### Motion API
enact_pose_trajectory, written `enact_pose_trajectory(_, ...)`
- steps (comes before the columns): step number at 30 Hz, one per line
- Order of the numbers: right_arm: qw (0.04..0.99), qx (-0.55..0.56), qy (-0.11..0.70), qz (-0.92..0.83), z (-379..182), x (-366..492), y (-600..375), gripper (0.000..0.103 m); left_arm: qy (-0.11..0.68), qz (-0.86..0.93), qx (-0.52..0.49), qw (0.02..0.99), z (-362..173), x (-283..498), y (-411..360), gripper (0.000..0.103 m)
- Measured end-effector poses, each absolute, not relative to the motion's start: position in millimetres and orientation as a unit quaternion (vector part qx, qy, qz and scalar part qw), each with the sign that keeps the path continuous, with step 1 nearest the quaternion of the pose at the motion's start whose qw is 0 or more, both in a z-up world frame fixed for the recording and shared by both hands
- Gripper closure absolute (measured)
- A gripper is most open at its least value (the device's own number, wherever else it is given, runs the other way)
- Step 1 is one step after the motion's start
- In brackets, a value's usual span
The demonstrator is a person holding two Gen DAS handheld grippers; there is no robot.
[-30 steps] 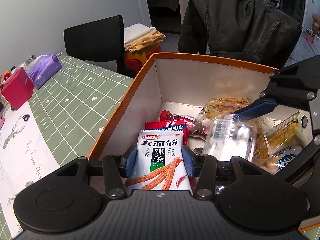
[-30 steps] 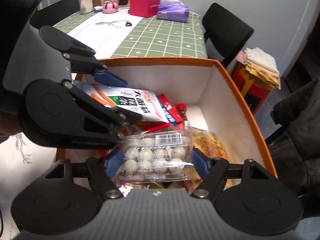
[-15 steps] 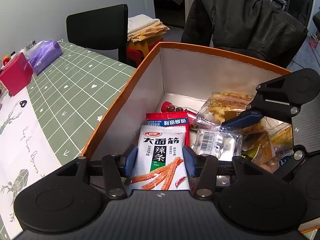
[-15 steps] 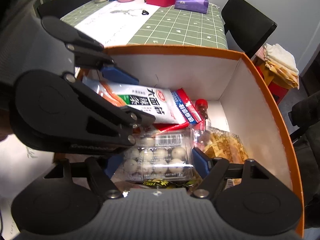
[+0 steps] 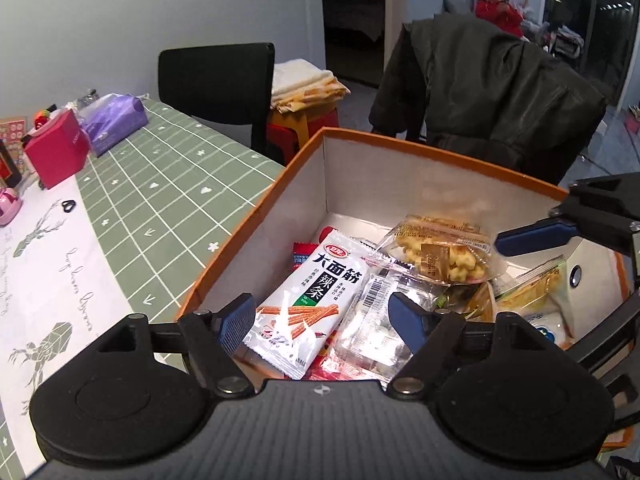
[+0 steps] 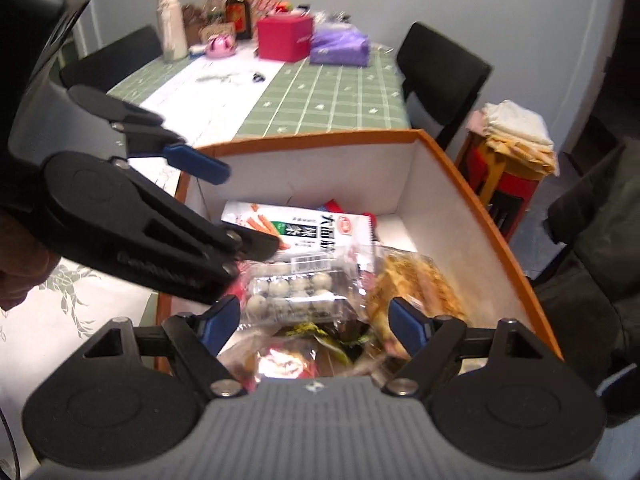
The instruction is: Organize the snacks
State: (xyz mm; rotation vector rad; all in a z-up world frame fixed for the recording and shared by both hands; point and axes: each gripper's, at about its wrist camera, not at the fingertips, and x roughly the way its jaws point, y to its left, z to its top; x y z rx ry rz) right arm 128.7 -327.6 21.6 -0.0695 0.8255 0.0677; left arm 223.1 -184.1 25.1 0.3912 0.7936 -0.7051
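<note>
An orange-rimmed cardboard box (image 5: 256, 216) holds several snack packs. A white spicy-strip packet (image 5: 316, 296) lies loose inside along its left wall. My left gripper (image 5: 323, 320) hovers just above it with its jaws opening, and neither pad touches it. Beside it lies a clear pack of small eggs (image 6: 296, 288), just ahead of my right gripper (image 6: 316, 320). That gripper's jaws are opening too and stand clear of the pack. A yellow pastry packet (image 5: 436, 256) rests further back. The left gripper (image 6: 246, 208) shows at the left of the right wrist view.
The box stands at the end of a table with a green checked cloth (image 5: 172, 196). A red box (image 5: 56, 152), a purple tissue pack (image 5: 114, 122) and bottles (image 6: 236, 8) sit at the far end. Black chairs (image 5: 218, 80), a coat-draped chair (image 5: 488, 92) and a stool with folded cloths (image 6: 516, 132) surround it.
The left jaws spread and let go of the white packet, which now lies in the box. The right jaws widened off the egg pack. Both grippers drew up and back.
</note>
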Motion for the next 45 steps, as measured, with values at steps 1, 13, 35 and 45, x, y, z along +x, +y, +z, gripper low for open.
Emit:
enact_pose_trajectory(1,0.918,-0.027,0.395,0.023,24.9,122.6,-329.5,0.023,0.372,-0.332,0.179,0.848,29.8,219.1,-181.6,0.014)
enact_pose_trajectory(13,0.944,0.096,0.302,-0.092,62.3,44.7,-358.3,0.008,0.334,-0.276,0.069,0.899,68.4,160.3,-147.4,0.01)
enact_pose_trajectory(35,0.953,0.106,0.252,-0.128,49.3,-31.1,-327.4,0.004,0.344,-0.213,0.061,0.912,48.7,69.7,-151.2,0.008)
enact_pose_trajectory(45,0.951,0.107,0.259,-0.134,42.5,-34.9,-325.1,0.004,0.343,-0.194,0.08,0.916,46.7,61.8,-152.2,0.008)
